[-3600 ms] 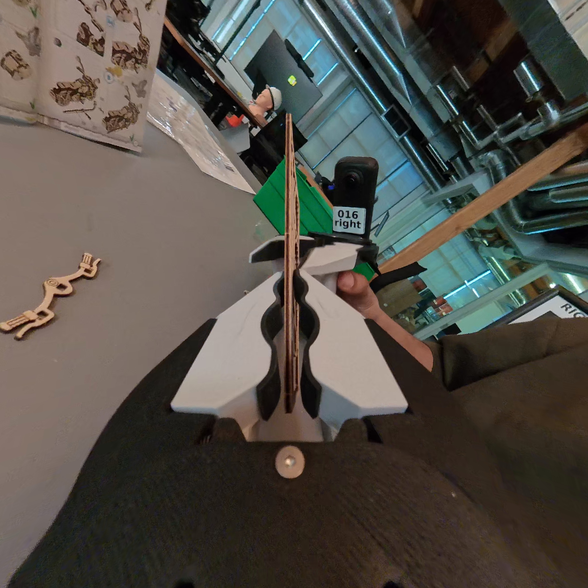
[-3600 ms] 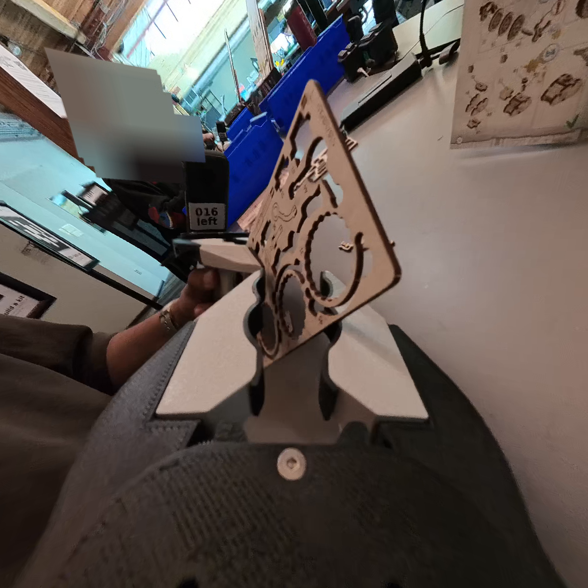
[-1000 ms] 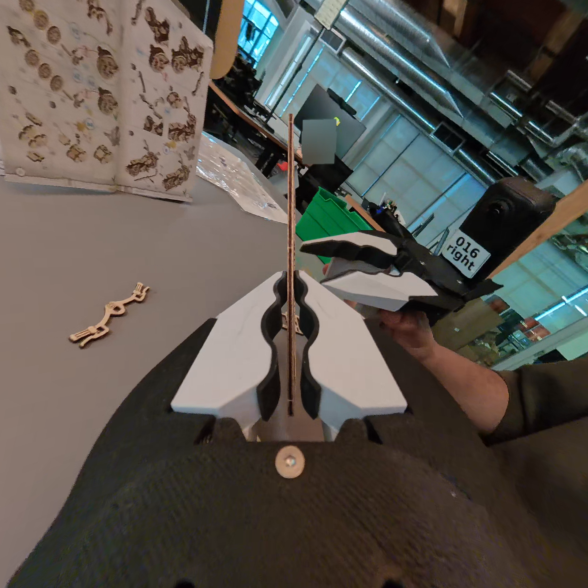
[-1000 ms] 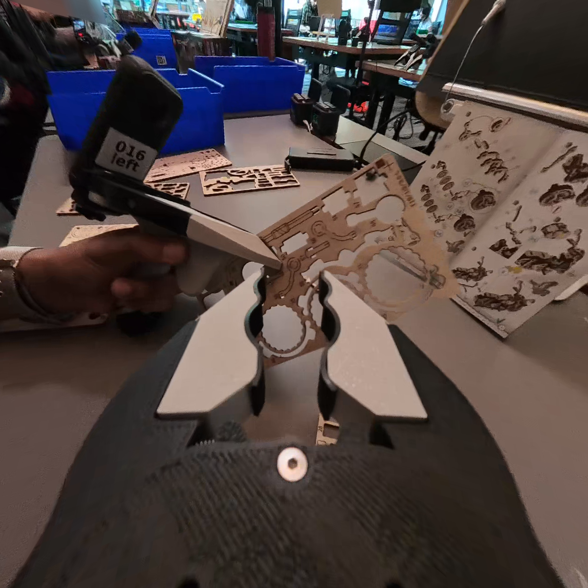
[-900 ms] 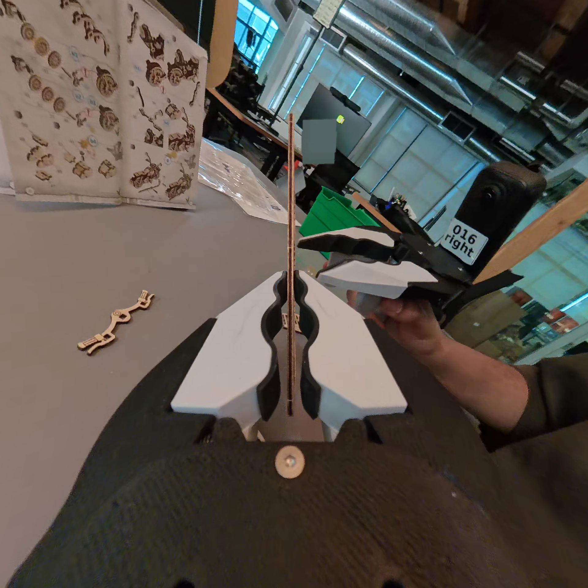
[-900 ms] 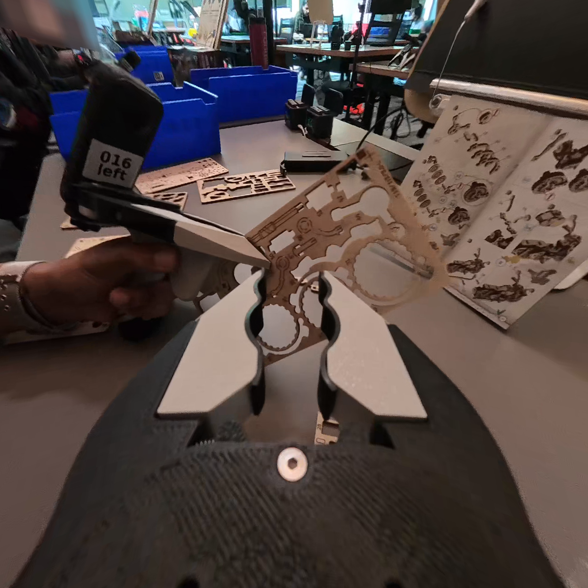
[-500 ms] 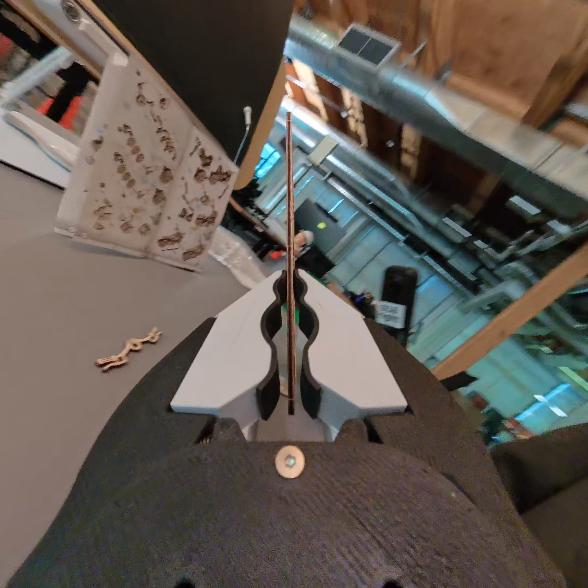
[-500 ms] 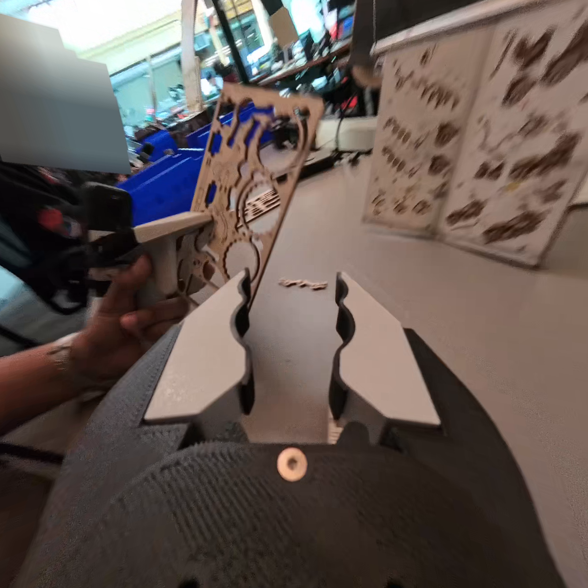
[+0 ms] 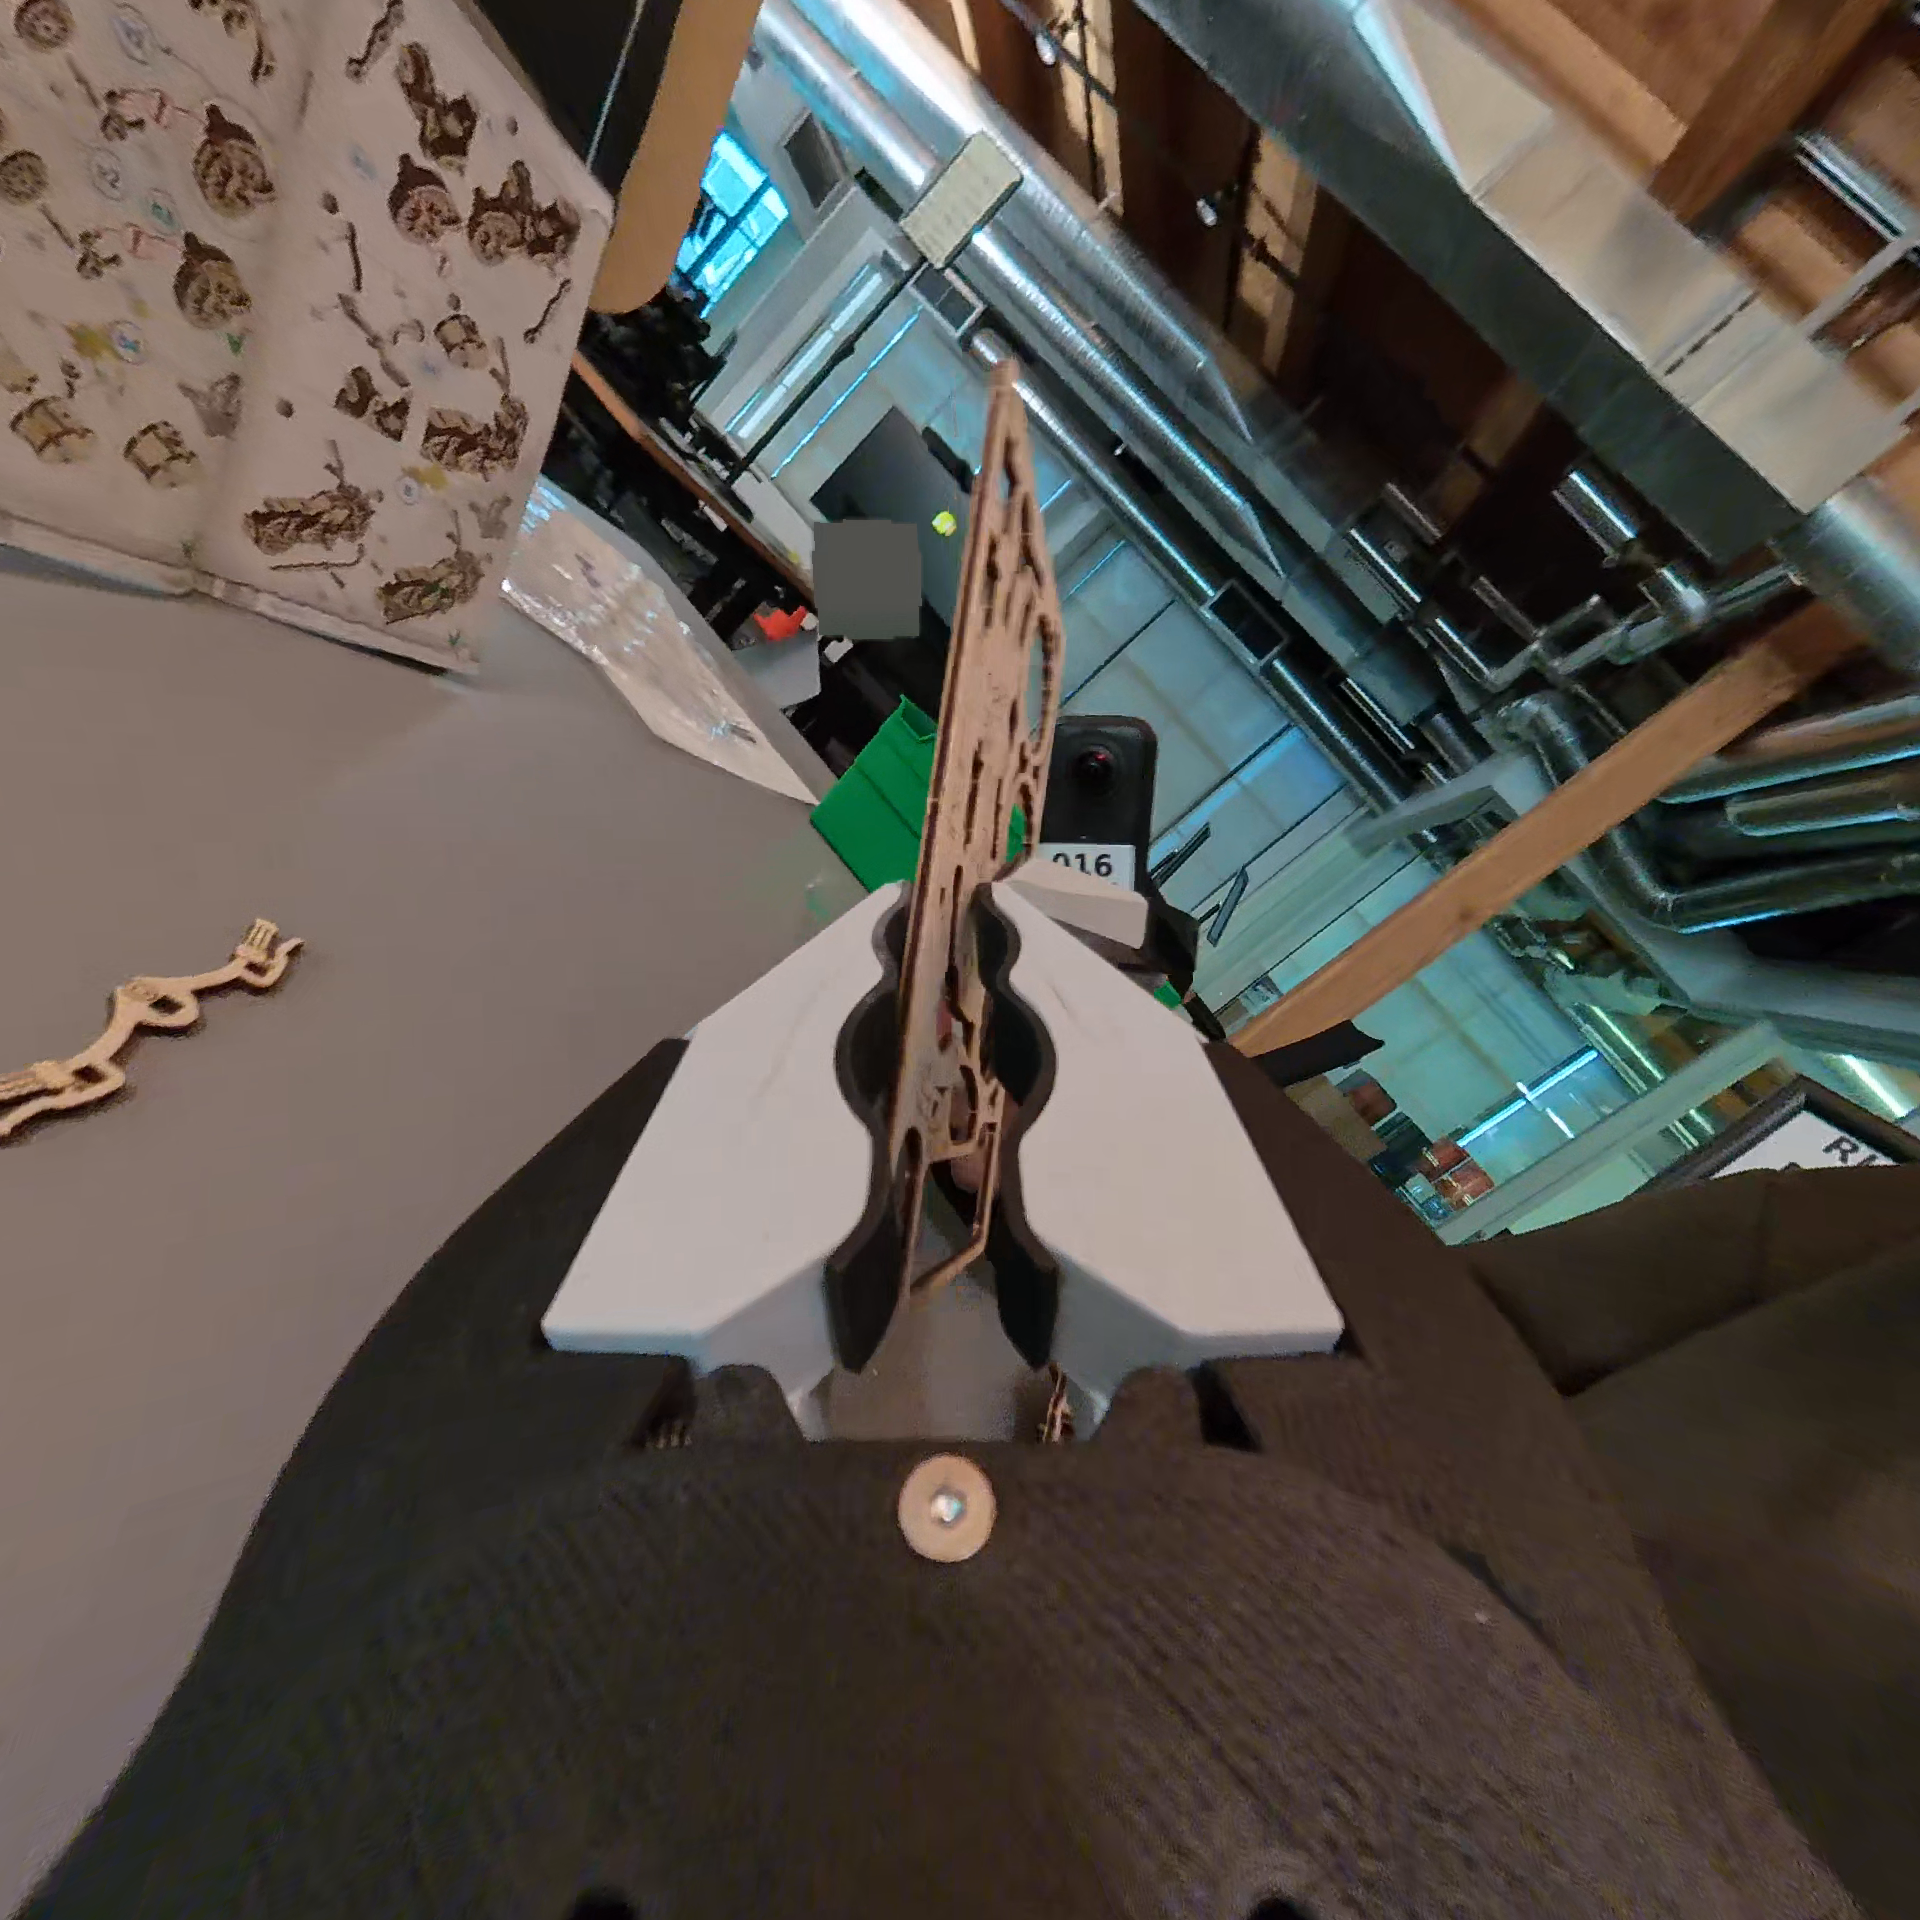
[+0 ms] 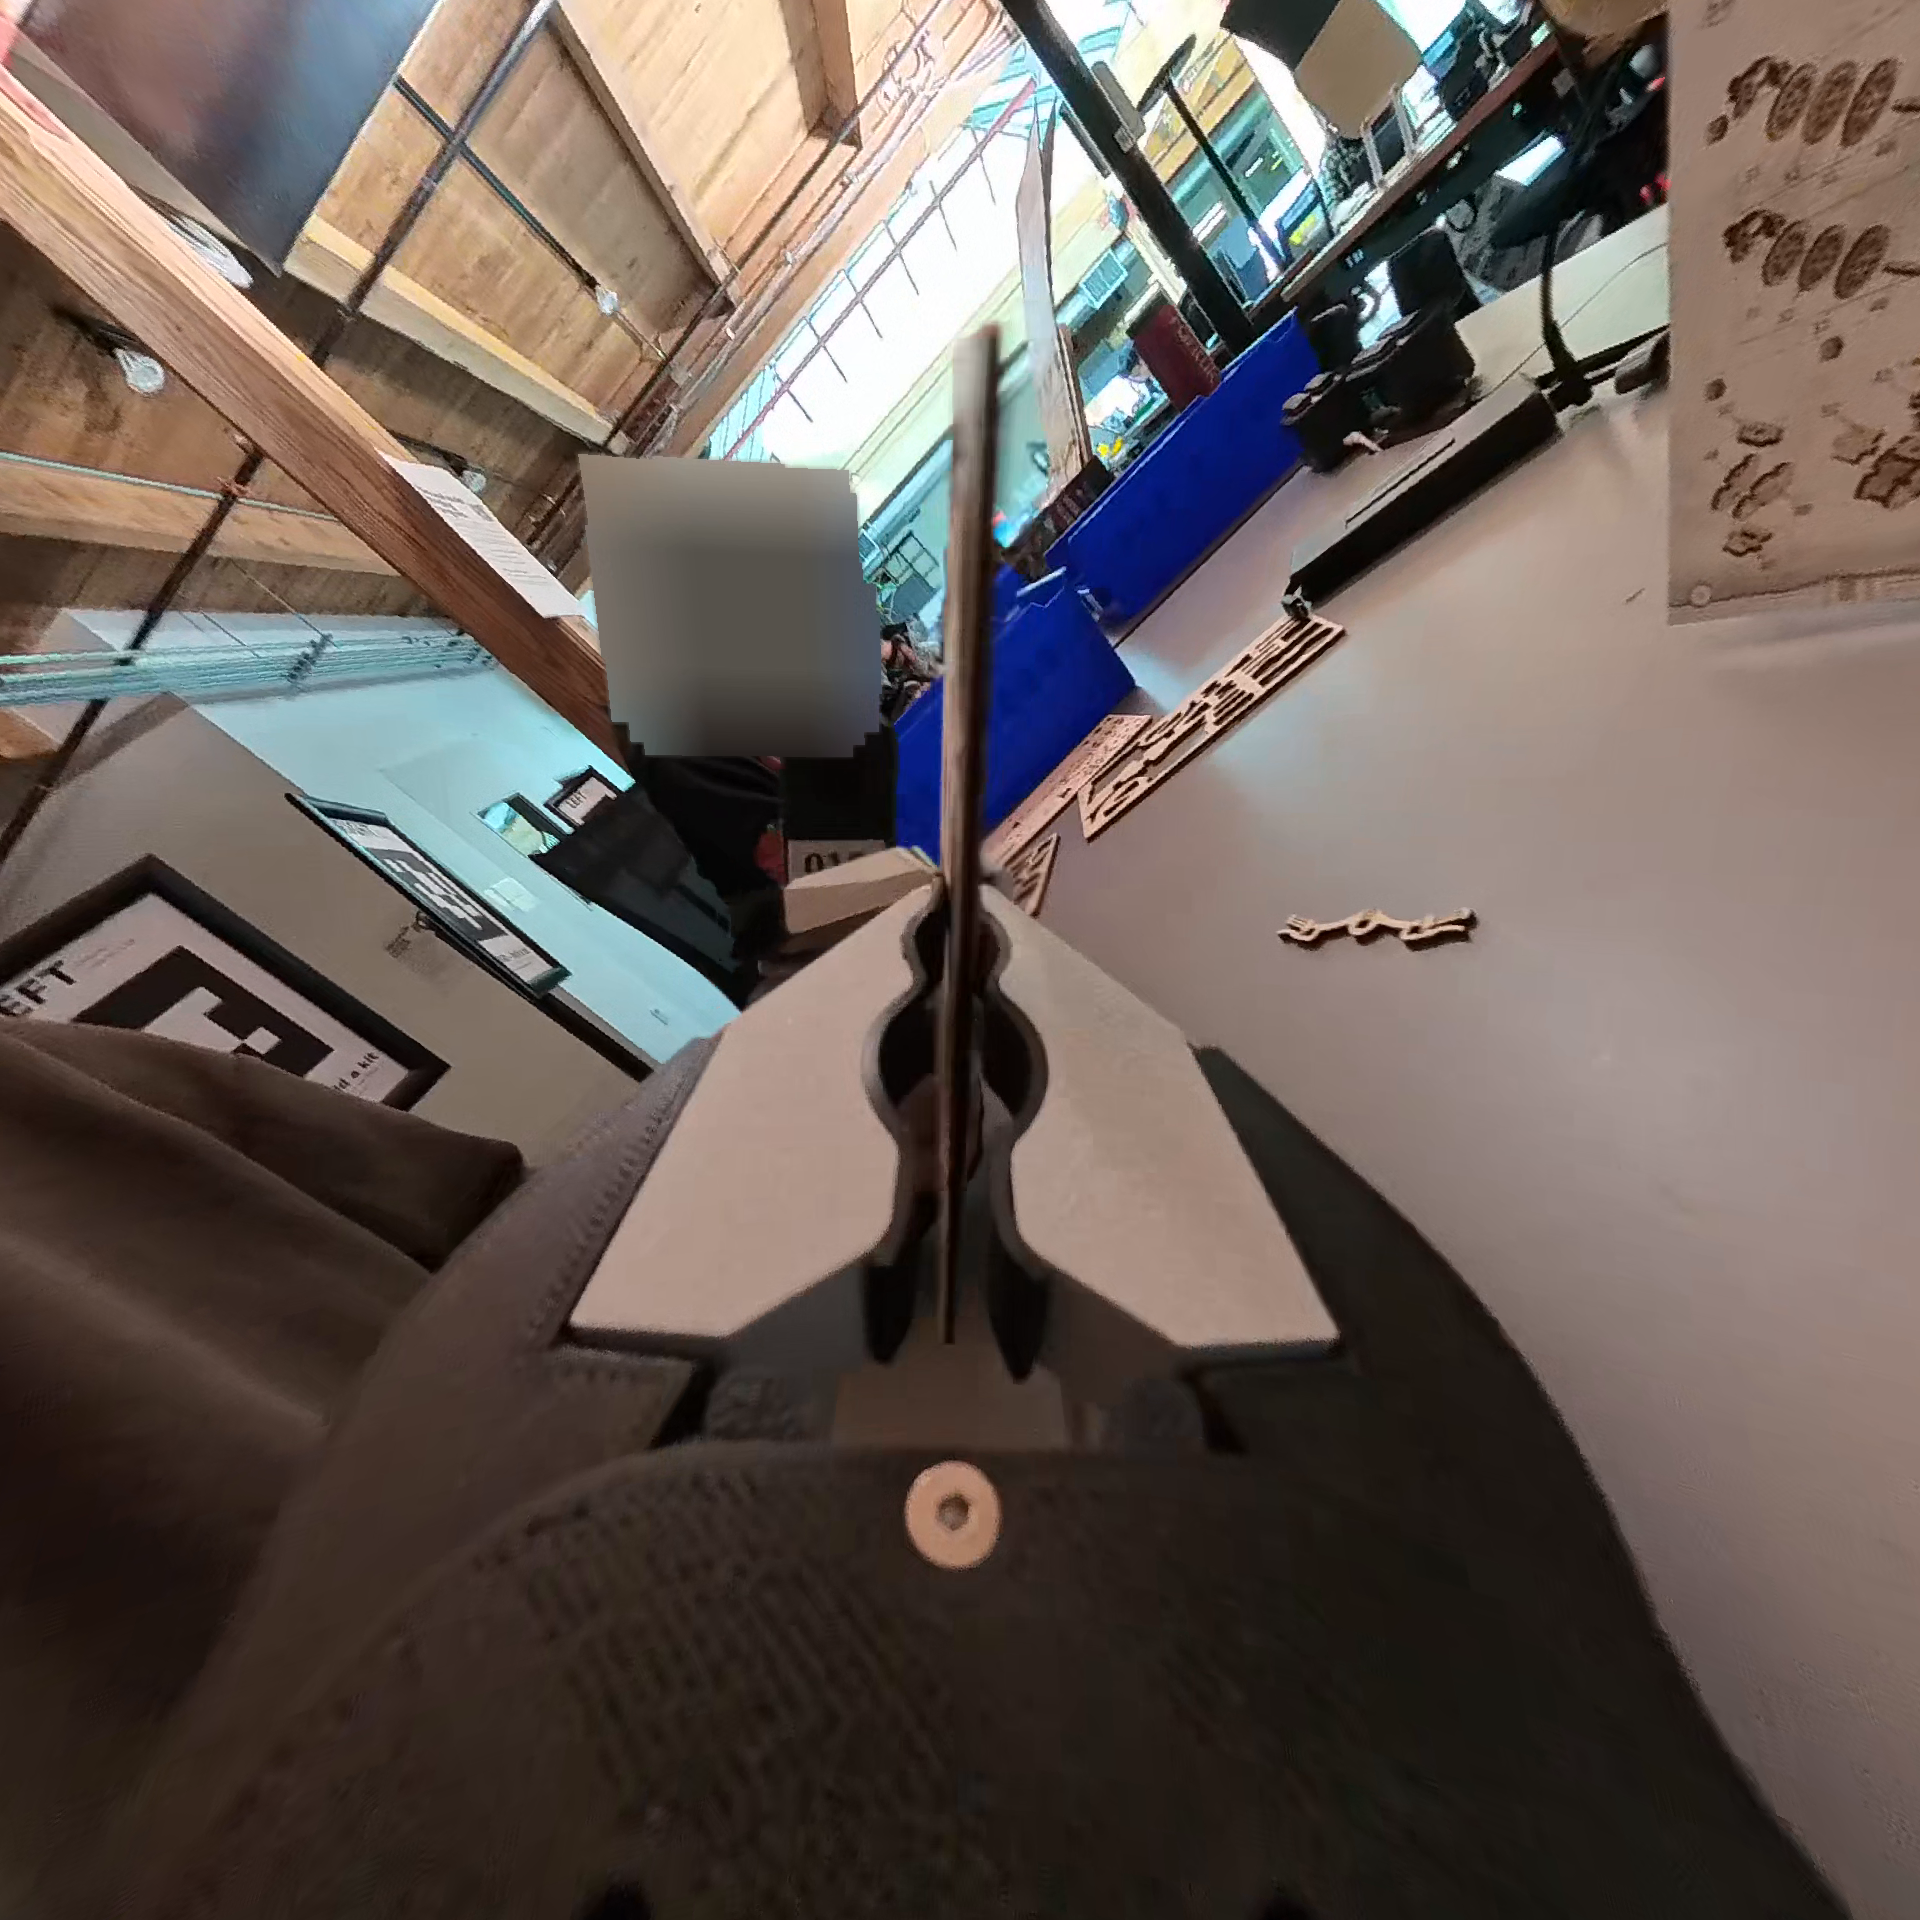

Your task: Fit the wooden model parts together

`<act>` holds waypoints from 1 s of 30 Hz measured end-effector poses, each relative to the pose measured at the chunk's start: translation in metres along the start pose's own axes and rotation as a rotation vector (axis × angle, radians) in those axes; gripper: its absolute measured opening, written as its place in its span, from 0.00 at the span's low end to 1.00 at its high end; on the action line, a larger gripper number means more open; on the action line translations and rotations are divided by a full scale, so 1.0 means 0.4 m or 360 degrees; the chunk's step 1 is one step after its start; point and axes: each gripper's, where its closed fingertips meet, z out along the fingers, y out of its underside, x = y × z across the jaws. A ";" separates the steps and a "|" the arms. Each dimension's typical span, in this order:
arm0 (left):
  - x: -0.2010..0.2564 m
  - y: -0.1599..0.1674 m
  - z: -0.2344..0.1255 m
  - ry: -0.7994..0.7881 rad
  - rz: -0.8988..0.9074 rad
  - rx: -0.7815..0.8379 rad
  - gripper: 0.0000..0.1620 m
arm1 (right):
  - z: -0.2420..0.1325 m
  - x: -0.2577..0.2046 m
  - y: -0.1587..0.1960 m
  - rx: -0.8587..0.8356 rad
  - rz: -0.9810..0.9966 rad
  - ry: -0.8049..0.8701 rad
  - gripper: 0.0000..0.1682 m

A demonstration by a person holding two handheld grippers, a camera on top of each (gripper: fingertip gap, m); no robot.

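Observation:
A thin laser-cut wooden parts sheet stands upright above the grey table. My right gripper is shut on the sheet, which I see edge-on in the right wrist view. My left gripper has its jaws a little apart; the sheet passes between them at a slant. The right gripper's white fingertip shows just behind the sheet, and the left gripper's fingertip shows behind it in the right wrist view. A small loose wooden piece lies on the table, also seen from the right.
A printed instruction sheet stands at the back of the table, also in the right wrist view. More wooden sheets lie near blue bins. A green bin sits past the table edge. A person's dark sleeve is close below. Left and right tips are no more than a few centimetres apart. The left tips stand about 12 cm off the small loose wooden piece. The right camera catches it too, in the right wrist view.
My right gripper, open half a second ago, has closed on the sheet. My left gripper's jaws have parted and the sheet now slants between them. Both views have tilted upward.

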 end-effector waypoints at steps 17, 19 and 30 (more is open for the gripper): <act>-0.023 0.004 0.000 -0.0093 -0.0057 -0.0017 0.05 | 0.012 0.013 0.023 -0.0115 -0.0418 0.0296 0.02; -0.027 0.006 0.000 -0.0126 -0.0042 -0.0016 0.05 | 0.013 0.015 0.024 -0.0124 -0.0451 0.0321 0.02; -0.044 0.014 -0.005 -0.0156 -0.0133 -0.0049 0.04 | 0.015 0.028 0.034 -0.0139 -0.0435 0.0351 0.02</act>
